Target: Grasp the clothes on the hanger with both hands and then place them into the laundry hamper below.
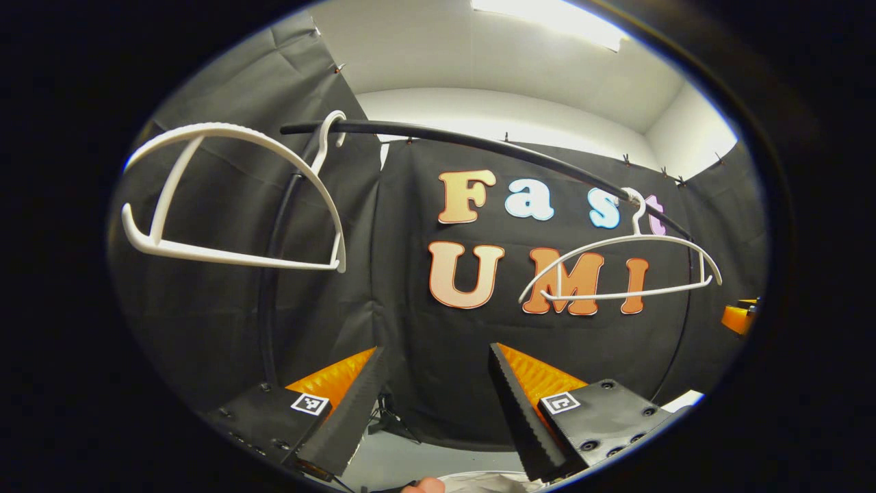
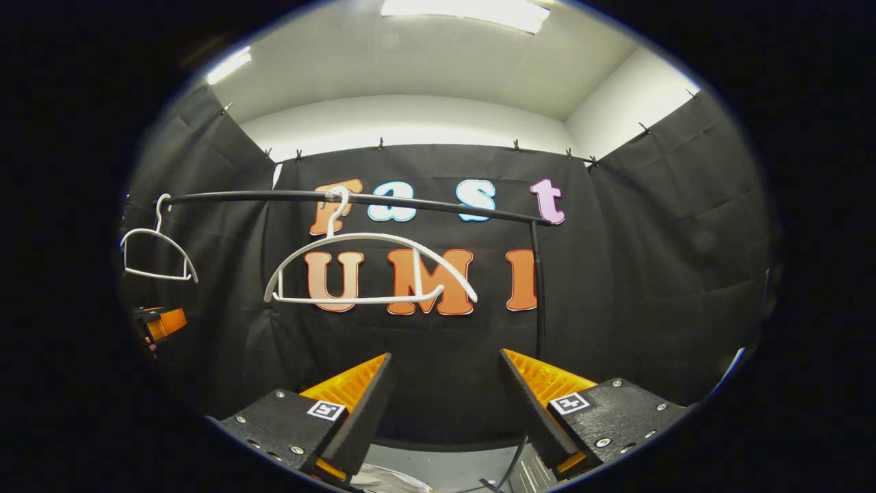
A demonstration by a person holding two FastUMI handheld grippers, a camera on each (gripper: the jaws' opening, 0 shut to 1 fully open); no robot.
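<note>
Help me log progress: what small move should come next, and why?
Probably tilt both grippers down to look below: the near hanger and far hanger hang bare on the rail, and the left gripper and right gripper are open, holding nothing.

Black cloth (image 2: 657, 260) hangs as the booth's walls, clipped along its top edge. Above it rise white walls (image 2: 410, 120) and a white ceiling (image 2: 424, 61) with a bright light panel (image 2: 465, 12). A strip of pale grey floor (image 1: 404, 459) shows below the cloth.

Recording booth, black cloth walls (image 2: 650, 260), clothes rail (image 2: 410, 200)
</note>
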